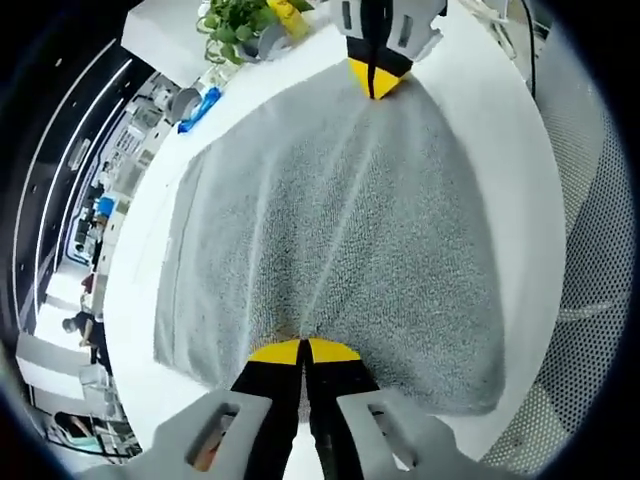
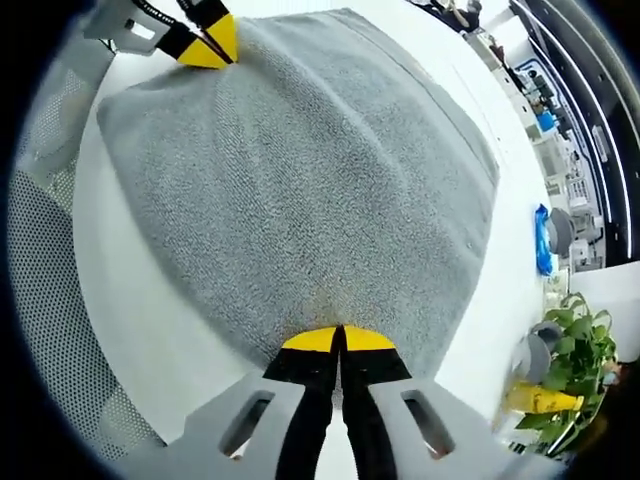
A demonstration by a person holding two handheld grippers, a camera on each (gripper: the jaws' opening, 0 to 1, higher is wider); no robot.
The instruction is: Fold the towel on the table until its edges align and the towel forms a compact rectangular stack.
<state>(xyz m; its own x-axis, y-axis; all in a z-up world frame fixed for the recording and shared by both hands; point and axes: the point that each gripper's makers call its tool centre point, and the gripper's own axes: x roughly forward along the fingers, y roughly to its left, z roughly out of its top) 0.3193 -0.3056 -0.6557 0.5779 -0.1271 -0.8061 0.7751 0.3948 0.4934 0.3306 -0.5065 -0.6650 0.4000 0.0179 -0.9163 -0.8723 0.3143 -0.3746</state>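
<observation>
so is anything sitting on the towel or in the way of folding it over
Nothing visible is. The gray towel has a bare top, with the left tool and right tool closed on its edge. The plant, yellow object and blue item sit off it on the table.

Your white desk (image 1: 520, 130) carries a grey towel (image 1: 340, 220) spread flat, with a potted plant (image 1: 232, 22), a yellow bottle (image 2: 540, 399) and a blue item (image 2: 541, 240) near one end.

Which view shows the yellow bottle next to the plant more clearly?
The right gripper view: the yellow bottle lies unobstructed beside the plant. In the left gripper view the bottle is cut off at the top edge, near the right gripper.
</observation>
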